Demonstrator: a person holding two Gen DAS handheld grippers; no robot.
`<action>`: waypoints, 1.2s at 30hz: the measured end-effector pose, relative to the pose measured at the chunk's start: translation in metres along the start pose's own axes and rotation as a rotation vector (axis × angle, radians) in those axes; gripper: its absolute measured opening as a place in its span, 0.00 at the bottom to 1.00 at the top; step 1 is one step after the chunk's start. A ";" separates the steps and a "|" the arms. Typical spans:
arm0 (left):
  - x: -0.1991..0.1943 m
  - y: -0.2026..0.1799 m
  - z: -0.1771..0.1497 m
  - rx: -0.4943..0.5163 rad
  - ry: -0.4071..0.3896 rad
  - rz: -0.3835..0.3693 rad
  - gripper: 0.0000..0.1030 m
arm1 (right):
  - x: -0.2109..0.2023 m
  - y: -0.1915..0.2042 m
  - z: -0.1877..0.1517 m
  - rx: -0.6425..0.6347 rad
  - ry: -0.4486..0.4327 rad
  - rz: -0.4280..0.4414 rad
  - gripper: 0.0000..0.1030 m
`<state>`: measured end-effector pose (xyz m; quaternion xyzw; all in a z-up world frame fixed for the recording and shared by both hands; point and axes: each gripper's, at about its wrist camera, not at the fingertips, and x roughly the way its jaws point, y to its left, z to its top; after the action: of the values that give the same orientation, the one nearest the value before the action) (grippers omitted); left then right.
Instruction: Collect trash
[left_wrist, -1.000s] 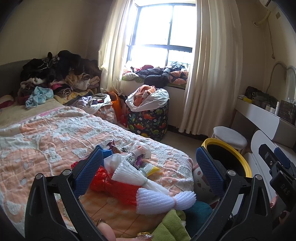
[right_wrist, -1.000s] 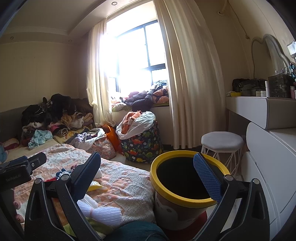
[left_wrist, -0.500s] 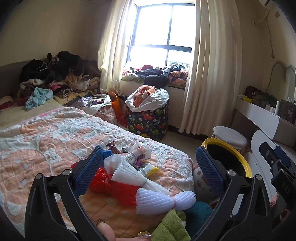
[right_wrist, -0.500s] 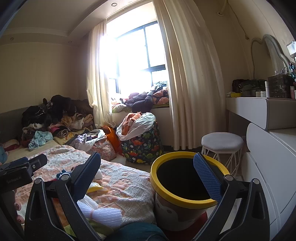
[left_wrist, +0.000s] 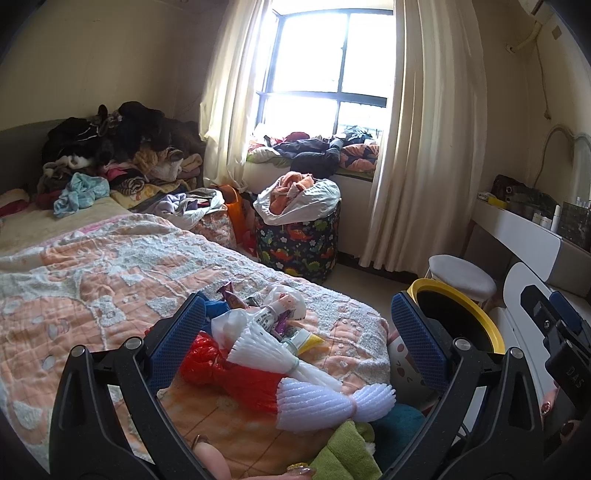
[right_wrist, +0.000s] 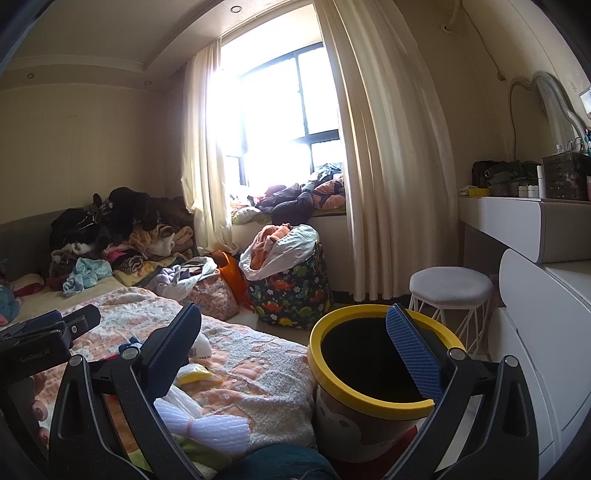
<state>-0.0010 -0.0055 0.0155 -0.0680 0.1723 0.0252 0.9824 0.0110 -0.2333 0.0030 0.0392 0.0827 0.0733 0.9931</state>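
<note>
A heap of trash lies on the bed corner: white foam netting (left_wrist: 325, 398), a red foam net (left_wrist: 236, 373), a clear plastic bag with a small bottle (left_wrist: 273, 314) and a yellow-capped tube (left_wrist: 306, 338). My left gripper (left_wrist: 297, 343) is open and empty, hovering just above the heap. The yellow-rimmed trash bin (right_wrist: 373, 373) stands on the floor beside the bed; it also shows in the left wrist view (left_wrist: 461, 317). My right gripper (right_wrist: 295, 350) is open and empty, near the bin's rim. The white netting shows in the right wrist view (right_wrist: 207, 421).
The bed (left_wrist: 110, 280) has an orange-and-white blanket. Clothes are piled at its far end (left_wrist: 118, 155). A dinosaur-print laundry basket (left_wrist: 299, 240) stands below the window. A white stool (right_wrist: 450, 291) and a white dresser (right_wrist: 546, 325) are on the right.
Both views have shifted very slightly. Both grippers stay open and the trash has not moved.
</note>
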 end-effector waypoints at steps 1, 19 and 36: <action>0.001 0.004 0.003 -0.002 0.000 0.000 0.90 | 0.001 0.002 0.001 -0.003 0.003 0.007 0.95; 0.008 0.061 0.007 -0.111 0.001 0.078 0.90 | 0.026 0.060 -0.007 -0.154 0.108 0.281 0.95; 0.048 0.109 -0.008 -0.098 0.120 -0.107 0.90 | 0.068 0.124 -0.059 -0.410 0.422 0.550 0.94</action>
<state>0.0333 0.1022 -0.0222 -0.1263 0.2253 -0.0232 0.9658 0.0504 -0.0969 -0.0543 -0.1550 0.2548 0.3576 0.8850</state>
